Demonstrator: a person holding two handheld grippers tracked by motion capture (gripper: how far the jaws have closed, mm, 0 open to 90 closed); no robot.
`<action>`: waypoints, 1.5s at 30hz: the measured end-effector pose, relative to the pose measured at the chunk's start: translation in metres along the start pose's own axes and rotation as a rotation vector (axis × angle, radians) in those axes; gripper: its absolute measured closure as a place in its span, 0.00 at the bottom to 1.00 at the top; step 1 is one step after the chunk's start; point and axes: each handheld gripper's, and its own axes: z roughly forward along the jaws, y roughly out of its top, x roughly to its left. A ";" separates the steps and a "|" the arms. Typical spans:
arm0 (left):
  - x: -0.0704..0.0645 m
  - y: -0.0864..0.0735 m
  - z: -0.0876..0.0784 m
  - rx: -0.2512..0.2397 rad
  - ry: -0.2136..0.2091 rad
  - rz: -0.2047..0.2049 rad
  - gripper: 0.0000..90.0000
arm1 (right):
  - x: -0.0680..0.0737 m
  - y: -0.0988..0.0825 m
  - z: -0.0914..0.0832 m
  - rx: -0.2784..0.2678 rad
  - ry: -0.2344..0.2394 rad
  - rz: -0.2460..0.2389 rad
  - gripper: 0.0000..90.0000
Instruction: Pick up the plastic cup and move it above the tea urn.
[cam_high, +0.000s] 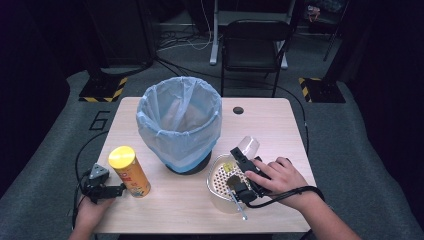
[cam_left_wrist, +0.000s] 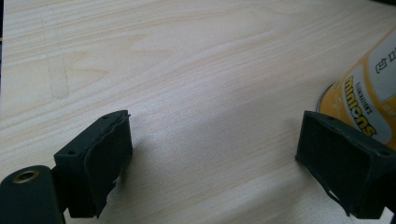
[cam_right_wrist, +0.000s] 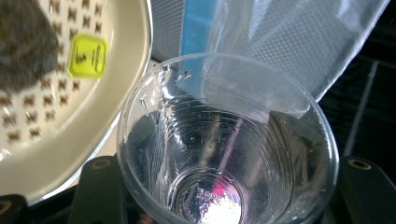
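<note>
A clear plastic cup sits tilted between the jaws of my right gripper, which is shut on it. It hangs over the far edge of a cream patterned plate, close to the bin. The plate holds a brown lump and a yellow label. A yellow snack can stands upright at the table's left. My left gripper rests open just left of the can, its jaws apart with bare table between them. The can stands by one jaw.
A bin lined with a blue bag stands mid-table, between the can and the plate. A metal utensil pokes off the plate's near edge. The table has a round hole at the back. A black chair stands behind it.
</note>
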 end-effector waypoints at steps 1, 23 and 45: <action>0.000 0.000 0.000 0.000 0.000 0.001 0.11 | -0.003 -0.001 0.000 -0.018 0.027 0.028 0.41; 0.000 0.000 0.000 0.001 0.001 0.002 0.11 | -0.012 -0.062 0.001 -0.246 0.115 0.973 0.41; 0.000 0.000 0.000 -0.004 -0.001 -0.005 0.11 | 0.008 -0.093 0.020 -0.561 0.313 1.670 0.41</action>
